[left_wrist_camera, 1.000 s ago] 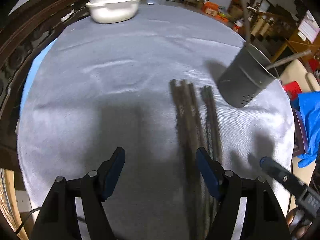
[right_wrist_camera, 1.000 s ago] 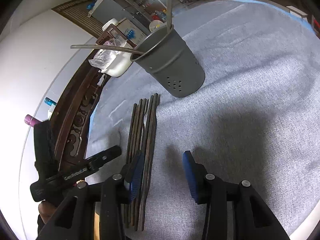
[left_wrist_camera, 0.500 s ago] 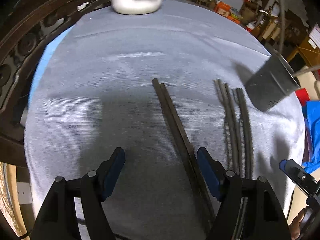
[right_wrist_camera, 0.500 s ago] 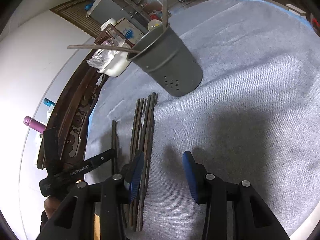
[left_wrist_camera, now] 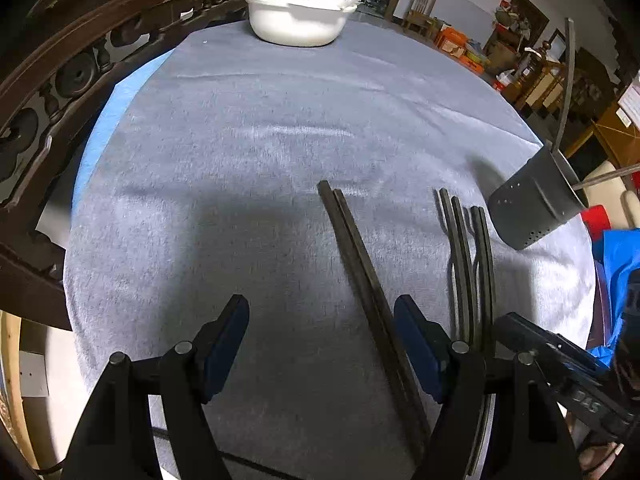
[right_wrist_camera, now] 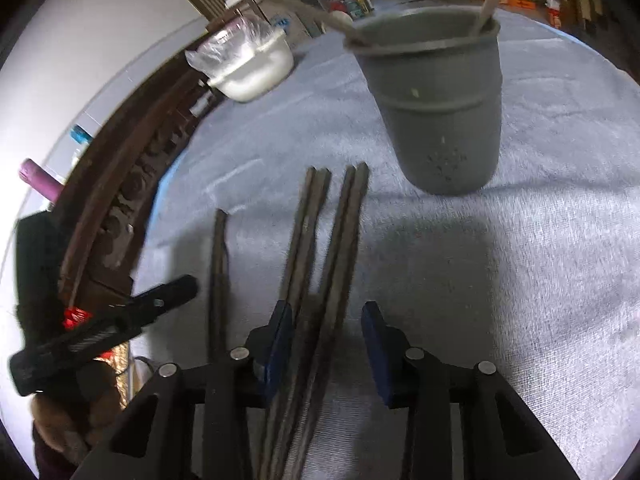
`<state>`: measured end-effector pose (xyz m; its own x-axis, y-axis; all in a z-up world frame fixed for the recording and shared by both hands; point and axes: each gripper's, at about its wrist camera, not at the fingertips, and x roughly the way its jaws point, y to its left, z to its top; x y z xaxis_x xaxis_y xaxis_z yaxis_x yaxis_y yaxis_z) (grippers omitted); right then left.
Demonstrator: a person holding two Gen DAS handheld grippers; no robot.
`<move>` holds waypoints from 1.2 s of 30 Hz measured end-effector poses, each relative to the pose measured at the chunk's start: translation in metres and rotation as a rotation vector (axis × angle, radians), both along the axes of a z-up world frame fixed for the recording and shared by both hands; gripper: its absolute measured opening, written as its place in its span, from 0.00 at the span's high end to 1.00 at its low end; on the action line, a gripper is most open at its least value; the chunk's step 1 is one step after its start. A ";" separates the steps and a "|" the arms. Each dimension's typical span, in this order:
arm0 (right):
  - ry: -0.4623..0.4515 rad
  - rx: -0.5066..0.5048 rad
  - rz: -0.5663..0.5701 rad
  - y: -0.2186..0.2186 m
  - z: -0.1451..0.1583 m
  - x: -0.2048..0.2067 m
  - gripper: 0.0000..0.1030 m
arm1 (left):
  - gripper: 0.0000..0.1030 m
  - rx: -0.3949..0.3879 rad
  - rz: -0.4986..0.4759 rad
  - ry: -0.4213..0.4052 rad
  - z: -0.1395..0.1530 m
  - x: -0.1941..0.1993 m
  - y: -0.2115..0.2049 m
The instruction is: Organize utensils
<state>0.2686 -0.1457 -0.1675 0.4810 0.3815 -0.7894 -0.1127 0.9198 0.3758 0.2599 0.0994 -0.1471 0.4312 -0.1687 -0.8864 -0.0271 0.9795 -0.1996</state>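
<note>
Several dark chopsticks lie on the grey tablecloth. In the left wrist view one pair (left_wrist_camera: 360,264) runs between my fingers close to the right pad, and a further bunch (left_wrist_camera: 468,264) lies to its right. My left gripper (left_wrist_camera: 320,344) is open. In the right wrist view my right gripper (right_wrist_camera: 326,344) is open, with the bunch of chopsticks (right_wrist_camera: 320,264) passing between its pads; the separate pair (right_wrist_camera: 219,272) lies to the left. The grey perforated holder (right_wrist_camera: 440,108) stands just beyond, with two long utensils in it; it also shows in the left wrist view (left_wrist_camera: 536,208).
A white bowl covered in plastic (left_wrist_camera: 296,12) stands at the table's far edge; it also shows in the right wrist view (right_wrist_camera: 252,68). A carved dark wooden rail (left_wrist_camera: 60,80) borders the left side. Blue cloth (left_wrist_camera: 620,264) hangs off the right edge.
One pair of chopsticks now lies apart from the bunch, to the left. My right gripper has shifted left over the bunch and closer to the holder. My left gripper moved left.
</note>
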 end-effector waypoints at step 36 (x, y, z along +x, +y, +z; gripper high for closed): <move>-0.010 0.035 -0.060 -0.026 0.003 0.024 0.67 | 0.27 0.128 -0.130 0.015 0.004 0.027 -0.063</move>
